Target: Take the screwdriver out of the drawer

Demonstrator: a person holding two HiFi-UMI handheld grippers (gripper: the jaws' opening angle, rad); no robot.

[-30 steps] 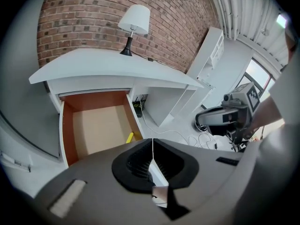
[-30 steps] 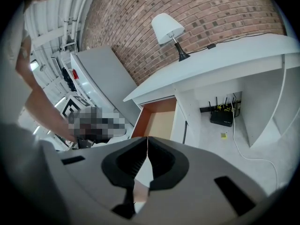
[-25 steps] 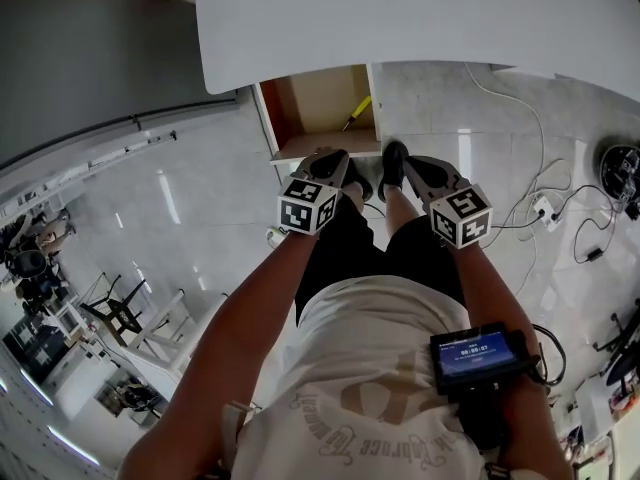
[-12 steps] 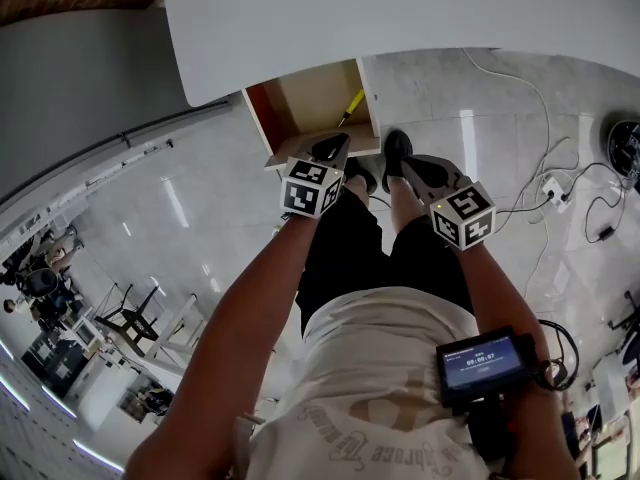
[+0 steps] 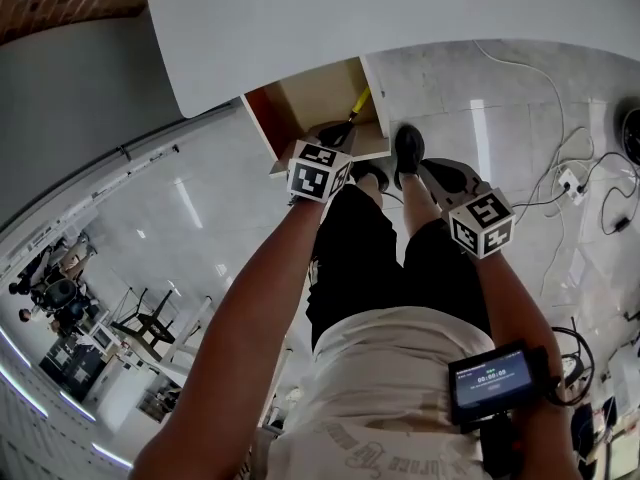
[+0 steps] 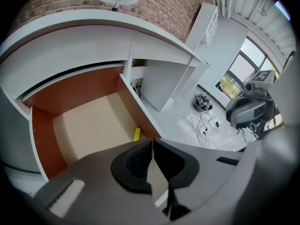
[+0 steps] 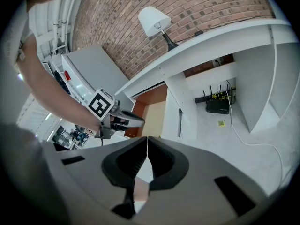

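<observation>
A white desk top (image 5: 400, 18) overhangs the open drawer with a tan bottom and red-brown walls (image 5: 262, 123), and loose white cables (image 5: 545, 183) trail over the glossy pale tiled floor (image 5: 200, 198). The yellow-handled screwdriver (image 5: 358, 102) lies against the drawer's right wall, just beyond the left gripper (image 5: 335, 133). That gripper's jaws are clenched empty over the drawer's front edge, and the right gripper (image 5: 425, 165), also clenched on nothing, hangs over the tiles.

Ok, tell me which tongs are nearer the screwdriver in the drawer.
Left. The left tongs hover over the front of the drawer, just short of the screwdriver; the right tongs hang further back, outside the drawer.
</observation>
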